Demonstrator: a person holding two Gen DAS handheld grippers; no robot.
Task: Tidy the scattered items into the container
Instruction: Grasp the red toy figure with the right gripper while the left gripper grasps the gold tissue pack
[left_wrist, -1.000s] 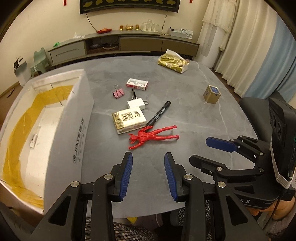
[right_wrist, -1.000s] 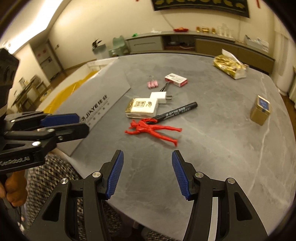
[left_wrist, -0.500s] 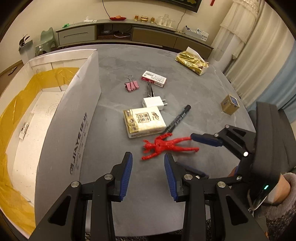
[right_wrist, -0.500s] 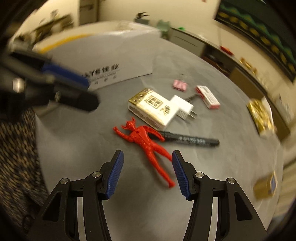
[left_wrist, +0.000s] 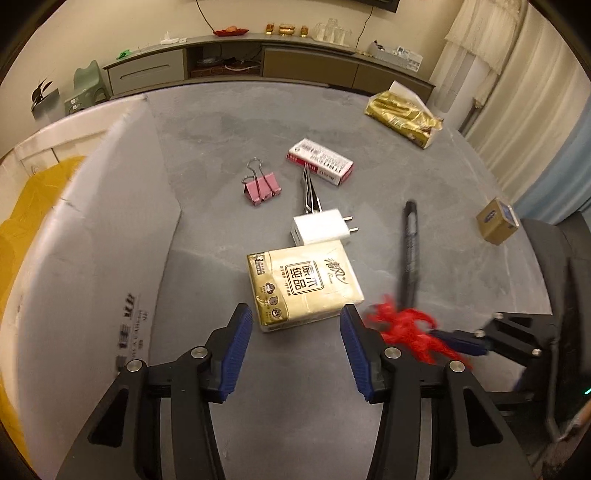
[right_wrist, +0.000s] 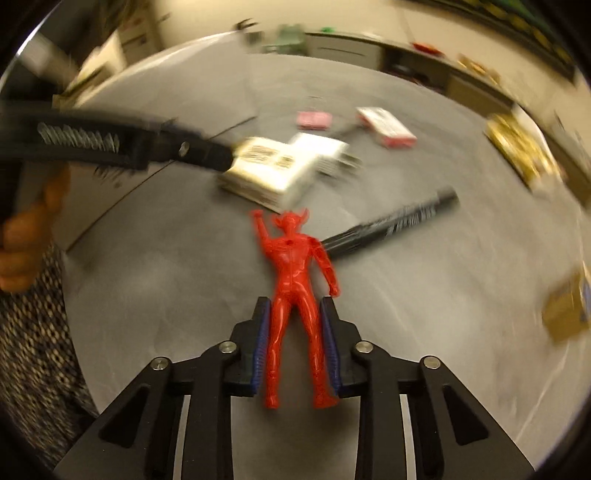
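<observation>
Right now the right gripper has its blue pads pressed against both legs of the red toy figure, which lies on its back on the grey table with its horned head pointing away from the jaws; whether it is off the surface I cannot tell, as that view is smeared. Beside the figure's shoulder lies a black marker, and beyond its head sits a pack of tissues. The left gripper hovers with its jaws spread wide and nothing between them, the near edge of the tissue pack just ahead of the gap. Behind the pack rests a white charger plug, touching it, then a pair of tweezers, pink binder clips and a small red-and-white box. A gold tissue bag and a little tan carton sit well apart toward the far and right edges. The white container, lined with yellow, stands to the left, its tall wall close to the left gripper.
</observation>
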